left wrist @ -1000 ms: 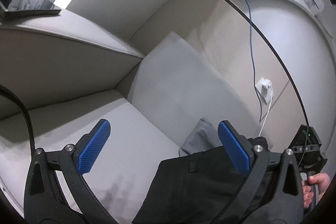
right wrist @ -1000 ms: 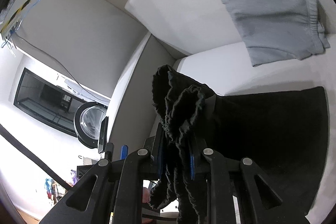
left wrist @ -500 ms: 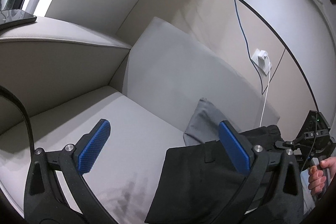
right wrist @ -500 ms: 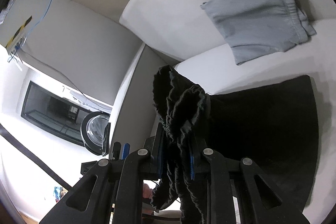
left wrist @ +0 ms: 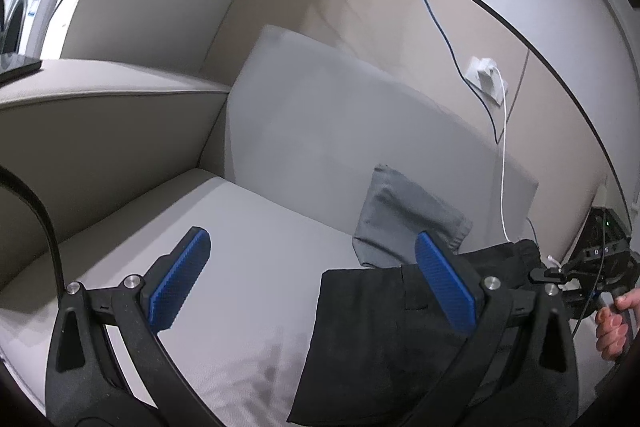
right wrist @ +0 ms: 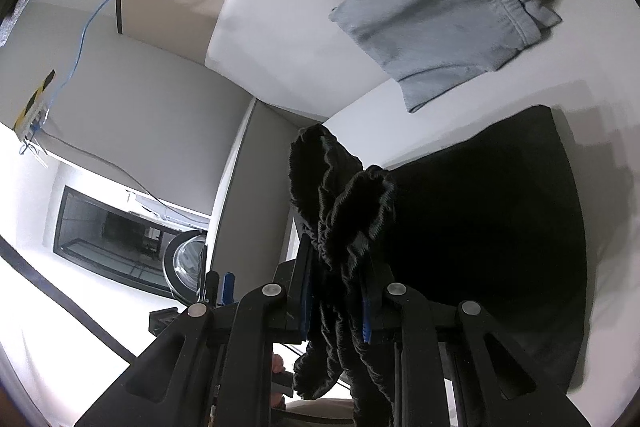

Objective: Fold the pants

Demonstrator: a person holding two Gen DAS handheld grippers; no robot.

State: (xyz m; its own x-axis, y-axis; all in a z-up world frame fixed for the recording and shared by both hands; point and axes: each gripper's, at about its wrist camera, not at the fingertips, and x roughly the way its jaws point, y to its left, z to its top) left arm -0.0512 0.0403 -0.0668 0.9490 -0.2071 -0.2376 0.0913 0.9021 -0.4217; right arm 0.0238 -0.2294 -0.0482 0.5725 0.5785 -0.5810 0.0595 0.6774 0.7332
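Since a second ago: black pants [right wrist: 500,227] lie lower and flatter on the sofa seat [left wrist: 248,227]
Pants axis: waistband bunch at 6 o'clock, folded panel toward 3 o'clock
Right gripper [right wrist: 336,303]: nearer, clenched on the waistband
Left gripper [left wrist: 312,283]: spread wide, empty, pants at its 4 o'clock
Grey garment [right wrist: 440,15]: 1 o'clock, apart

Black pants [right wrist: 480,211] lie mostly flat on sofa seat [left wrist: 248,227], bunched elastic waistband [right wrist: 344,203] lifted off at one end.
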